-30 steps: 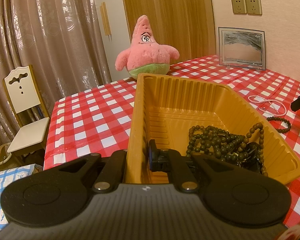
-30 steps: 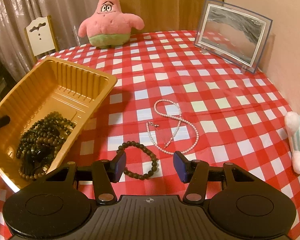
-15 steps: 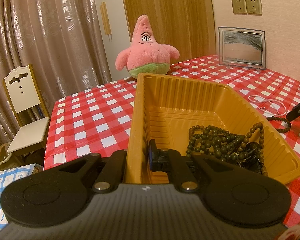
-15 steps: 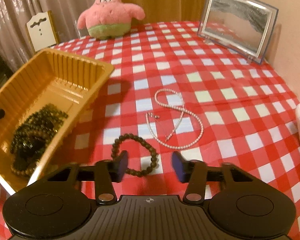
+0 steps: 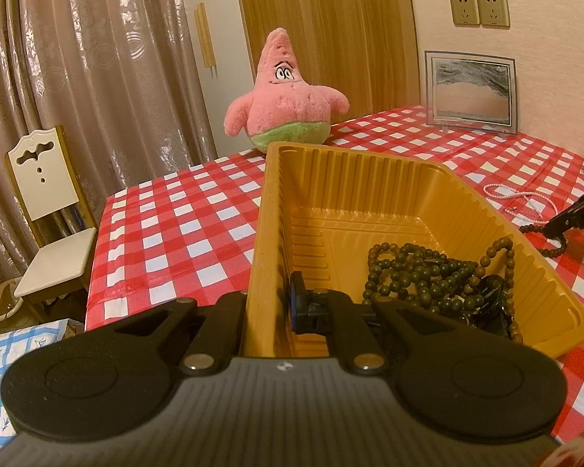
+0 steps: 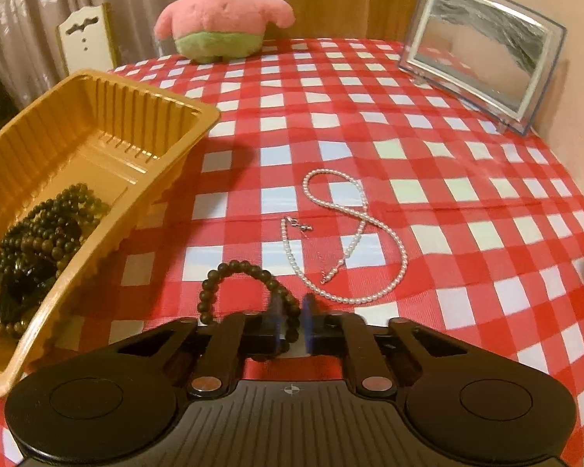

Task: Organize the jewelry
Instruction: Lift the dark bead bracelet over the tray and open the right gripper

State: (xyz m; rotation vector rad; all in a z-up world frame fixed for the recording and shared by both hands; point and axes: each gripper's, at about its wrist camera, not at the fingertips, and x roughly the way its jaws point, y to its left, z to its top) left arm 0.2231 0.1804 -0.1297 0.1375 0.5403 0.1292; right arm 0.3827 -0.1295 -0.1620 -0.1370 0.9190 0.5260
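Nearest to us, our right gripper (image 6: 290, 329) is down at the red-and-white checked tablecloth (image 6: 467, 202) and its jaws are closing: the right side of the dark bead bracelet (image 6: 245, 292) runs between the two pads, which stand only a narrow gap apart with the beads pinched in it. The rest of that bracelet arches away from the fingers, lying on the cloth. Our left gripper (image 5: 270, 311) is clamped tight on the near left wall of the yellow plastic tray (image 5: 370, 179), one finger outside the wall and one inside, so the wall sits squeezed between them.

In the near end of the tray we see a heap of dark bead strands (image 5: 428, 276), bunched against the right-hand wall; the far half of the tray floor is bare. From the left wrist view the tip of the right gripper shows at the far right edge, just beyond the tray's right rim.

A little past the bracelet lies the white pearl necklace (image 6: 354, 233), looped in a loose figure of eight on the cloth, apart from the tray and just beside the bracelet.

Farther back, a pink starfish plush (image 6: 222, 11) sits at the table's far edge, and a framed sand picture (image 6: 482, 50) stands upright at the far right. Beyond the table we see a white chair (image 5: 46, 202) and brown curtains (image 5: 97, 58)
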